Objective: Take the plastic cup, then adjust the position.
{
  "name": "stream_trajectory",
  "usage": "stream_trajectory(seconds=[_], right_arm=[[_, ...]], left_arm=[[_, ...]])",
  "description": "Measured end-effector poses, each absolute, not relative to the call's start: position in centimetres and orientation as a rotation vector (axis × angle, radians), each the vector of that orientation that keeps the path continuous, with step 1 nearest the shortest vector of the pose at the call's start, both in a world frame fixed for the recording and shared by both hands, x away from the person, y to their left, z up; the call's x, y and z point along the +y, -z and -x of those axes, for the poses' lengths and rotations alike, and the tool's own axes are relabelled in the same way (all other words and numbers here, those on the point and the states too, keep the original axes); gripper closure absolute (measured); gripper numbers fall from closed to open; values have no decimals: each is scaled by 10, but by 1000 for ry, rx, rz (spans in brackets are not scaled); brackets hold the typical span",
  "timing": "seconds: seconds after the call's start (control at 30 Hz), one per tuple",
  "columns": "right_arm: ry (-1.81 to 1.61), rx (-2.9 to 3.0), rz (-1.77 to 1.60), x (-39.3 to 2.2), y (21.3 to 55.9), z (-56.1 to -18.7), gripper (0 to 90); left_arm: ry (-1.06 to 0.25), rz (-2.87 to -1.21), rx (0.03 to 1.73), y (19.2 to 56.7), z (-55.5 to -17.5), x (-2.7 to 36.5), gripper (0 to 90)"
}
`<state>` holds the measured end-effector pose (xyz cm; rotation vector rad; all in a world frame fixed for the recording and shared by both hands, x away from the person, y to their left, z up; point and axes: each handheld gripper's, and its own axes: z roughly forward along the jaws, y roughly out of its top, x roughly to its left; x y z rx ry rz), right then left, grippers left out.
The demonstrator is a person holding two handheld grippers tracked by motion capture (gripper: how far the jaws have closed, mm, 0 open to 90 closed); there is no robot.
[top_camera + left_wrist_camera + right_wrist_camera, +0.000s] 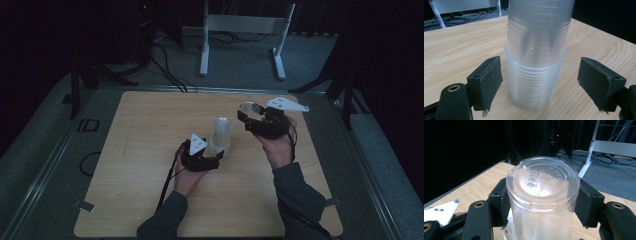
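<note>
A stack of clear plastic cups stands upside down near the middle of the wooden table. My left gripper sits low at its base, open, one jaw on each side of the stack. Neither pad presses on it, and the right-hand jaw is well clear. My right gripper is raised to the right of the stack and shut on a single clear cup. The pads grip its sides, and its embossed bottom faces the camera in the right gripper view.
Beyond the table's far edge, a white metal frame stands on the grey floor with black cables beside it. Dark stands rise at the far left and far right. Bare wood lies left of the stack.
</note>
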<state>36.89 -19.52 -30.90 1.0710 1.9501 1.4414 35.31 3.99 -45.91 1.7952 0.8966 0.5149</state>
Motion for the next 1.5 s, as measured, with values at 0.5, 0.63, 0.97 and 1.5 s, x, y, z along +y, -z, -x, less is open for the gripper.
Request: stream_trajectory(seconds=[0.5, 0.63, 0.97, 1.5], right_arm=[[-1406, 1930, -1121, -221, 323, -361, 377], [-1396, 1930, -1139, -225, 328, -359, 377], [-1373, 1930, -1217, -241, 353, -356, 377], [-1347, 1940, -1281, -252, 380, -354, 378]], left_arm=[[-494, -1789, 897, 464, -346, 46, 195], [-492, -1783, 883, 463, -342, 45, 196], [-471, -1786, 877, 463, -340, 46, 209], [-485, -1800, 855, 463, -335, 46, 243]])
